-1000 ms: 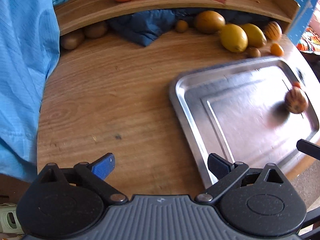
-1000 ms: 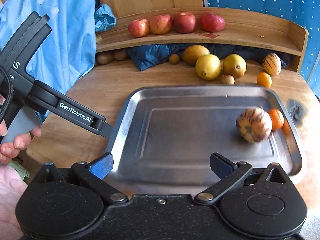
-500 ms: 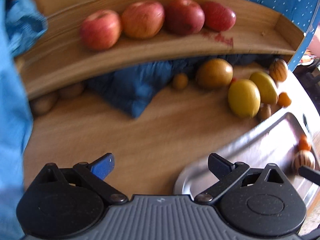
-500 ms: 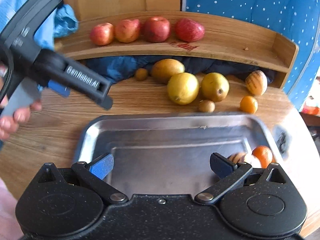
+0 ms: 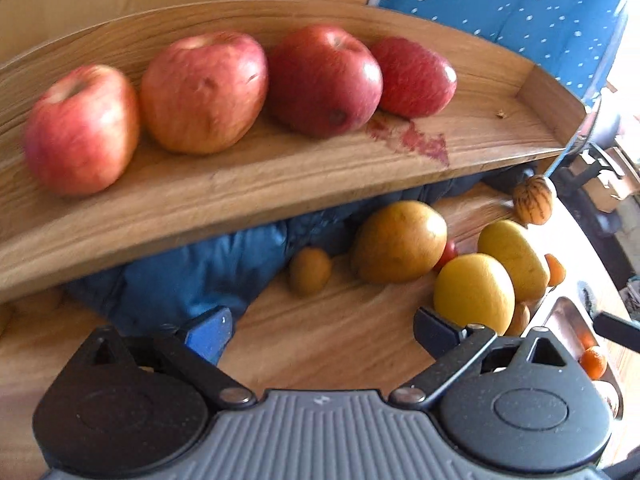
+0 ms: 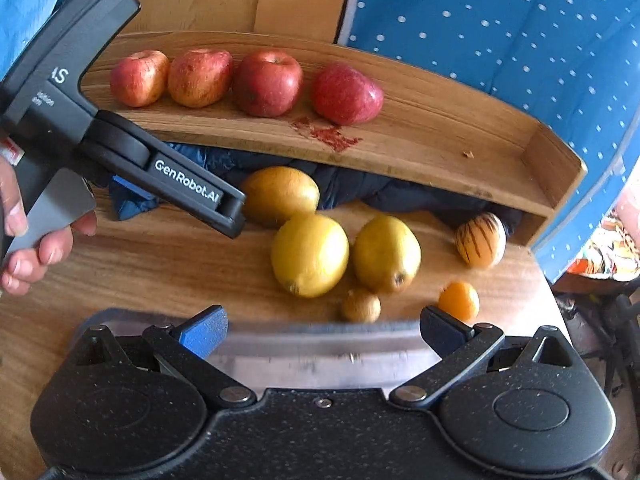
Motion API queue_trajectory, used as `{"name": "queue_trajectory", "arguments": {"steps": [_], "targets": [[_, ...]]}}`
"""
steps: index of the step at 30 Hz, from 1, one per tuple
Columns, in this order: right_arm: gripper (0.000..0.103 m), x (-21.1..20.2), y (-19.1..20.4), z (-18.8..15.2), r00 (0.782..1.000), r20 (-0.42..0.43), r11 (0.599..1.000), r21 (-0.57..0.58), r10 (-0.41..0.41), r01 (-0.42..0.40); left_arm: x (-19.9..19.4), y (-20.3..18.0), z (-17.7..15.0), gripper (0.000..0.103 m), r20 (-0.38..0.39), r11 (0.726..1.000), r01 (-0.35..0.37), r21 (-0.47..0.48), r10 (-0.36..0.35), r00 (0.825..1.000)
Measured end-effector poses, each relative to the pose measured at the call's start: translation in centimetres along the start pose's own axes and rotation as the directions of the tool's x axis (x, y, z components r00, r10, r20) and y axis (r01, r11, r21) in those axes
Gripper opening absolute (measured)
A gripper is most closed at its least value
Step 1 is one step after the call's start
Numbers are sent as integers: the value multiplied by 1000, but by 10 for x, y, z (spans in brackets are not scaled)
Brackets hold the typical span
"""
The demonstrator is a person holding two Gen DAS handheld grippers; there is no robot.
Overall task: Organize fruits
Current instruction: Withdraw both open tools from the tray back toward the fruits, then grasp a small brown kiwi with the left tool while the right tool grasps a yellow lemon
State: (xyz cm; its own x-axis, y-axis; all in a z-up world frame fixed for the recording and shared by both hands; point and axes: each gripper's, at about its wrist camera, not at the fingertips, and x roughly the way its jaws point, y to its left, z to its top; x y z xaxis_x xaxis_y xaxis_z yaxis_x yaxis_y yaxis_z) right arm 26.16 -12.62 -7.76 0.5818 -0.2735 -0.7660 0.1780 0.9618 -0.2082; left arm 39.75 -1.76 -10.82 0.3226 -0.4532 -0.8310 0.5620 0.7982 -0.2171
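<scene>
Wooden shelf (image 6: 420,148) curves across the view ahead of both your tools, and four red apples sit in a row on it. Going from the left, the first apple (image 5: 80,128) touches the second apple (image 5: 204,92), which touches the darker third apple (image 5: 324,80), with the fourth apple (image 5: 414,76) just beside that in the left view; in the right view the fourth stands a little apart. A red stain (image 6: 326,132) marks the shelf below the fourth apple.

Your left gripper (image 5: 320,328) is spread wide and empty above the wooden table (image 5: 320,340). Just past its left fingertip lies a blue cloth (image 5: 192,276) tucked under the shelf. Straight ahead of it sits a small brown fruit (image 5: 310,270), then a large golden-brown fruit (image 5: 400,242). Ahead of its right fingertip are a yellow fruit (image 5: 474,292) and a second yellow fruit (image 5: 514,260), with a striped fruit (image 5: 534,200) beyond them near the shelf's end.

Your right gripper (image 6: 322,326) is also spread and holds nothing, poised over the near rim of the metal tray (image 6: 320,340). Beyond that rim, ahead of its right fingertip, lie another small brown fruit (image 6: 360,305) and a small orange (image 6: 459,301). To its left, your hand (image 6: 24,248) grips the left tool's handle.
</scene>
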Motion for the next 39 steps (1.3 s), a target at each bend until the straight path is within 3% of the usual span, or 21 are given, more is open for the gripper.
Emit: {"name": "queue_trajectory", "arguments": {"steps": [7,11,17,21,24,31,39], "targets": [[88,24,12,16,1000,-12,999,-35,7,-8,10,8,8,80,33,999,51,1,-51,998],[82,37,19,23,1000,-24,999,-42,-5,4,14,14,10,75,38,997,79,-16,-78,996],[71,53,24,30,998,-48,998,-60,-32,29,13,19,9,62,57,997,75,-26,-73,996],[70,58,27,32,998,-49,996,-73,-45,41,10,24,9,54,61,997,66,-39,-64,996],[70,61,28,34,998,-46,995,-85,-50,46,10,26,8,39,71,999,40,-37,-37,997],[58,68,34,36,992,-44,985,-132,-118,111,12,28,12,30,70,999,18,-31,-16,997],[57,57,35,27,994,-38,988,-121,-101,96,3,24,7,29,46,1000,6,-24,-5,999]]}}
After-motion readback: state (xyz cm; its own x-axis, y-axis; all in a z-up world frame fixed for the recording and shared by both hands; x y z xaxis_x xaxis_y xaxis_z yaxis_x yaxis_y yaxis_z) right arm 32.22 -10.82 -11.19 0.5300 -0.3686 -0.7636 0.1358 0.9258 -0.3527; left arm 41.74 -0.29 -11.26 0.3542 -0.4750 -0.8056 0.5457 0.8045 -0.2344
